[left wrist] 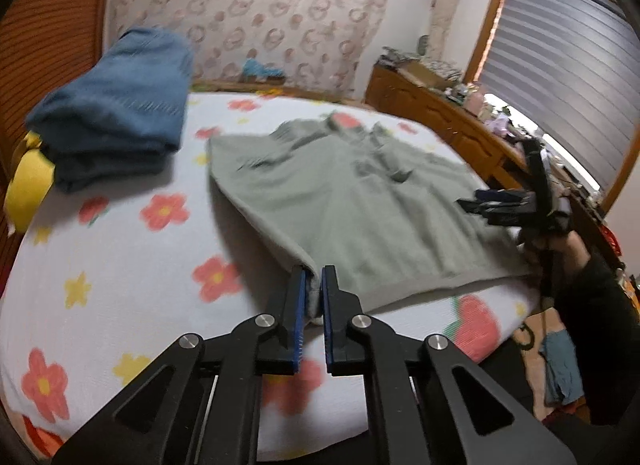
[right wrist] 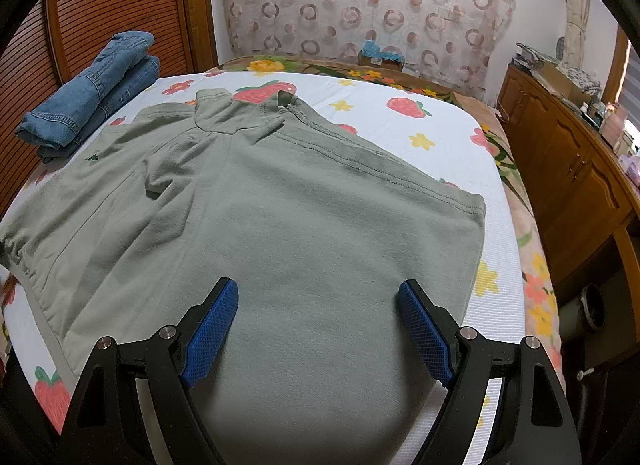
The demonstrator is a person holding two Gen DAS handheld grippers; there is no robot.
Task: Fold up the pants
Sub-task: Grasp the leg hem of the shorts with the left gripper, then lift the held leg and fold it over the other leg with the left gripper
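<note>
A bed (right wrist: 400, 137), covered by a white sheet printed with flowers and strawberries, is being used as the working surface. A sage-green garment (right wrist: 300, 225), taken here to be the pants of the task although its collar-like far end (right wrist: 240, 113) makes the identification uncertain, is being spread flat across the middle of the bed, its near hem lying toward the viewer. A stack of folded blue jeans (right wrist: 92, 101) is lying at the far left of the bed, apart from the green garment, with something yellow (left wrist: 28, 185) beside it.

The near left corner of the garment (left wrist: 314, 293) is being pinched by the left gripper (left wrist: 314, 277), whose blue pads (left wrist: 301, 297) are standing almost together with the hem fabric clamped between them. The right gripper (right wrist: 318, 295) is being held above the near right part of the garment with its jaws wide and nothing between them; whether its pads (right wrist: 216, 329) are touching the cloth cannot be told.

The step in hand is judged to be the taking up of the near hem for a first fold. The next move is judged to call for the right gripper being lowered onto the near right corner and closed, so that both corners are being lifted evenly.
</note>
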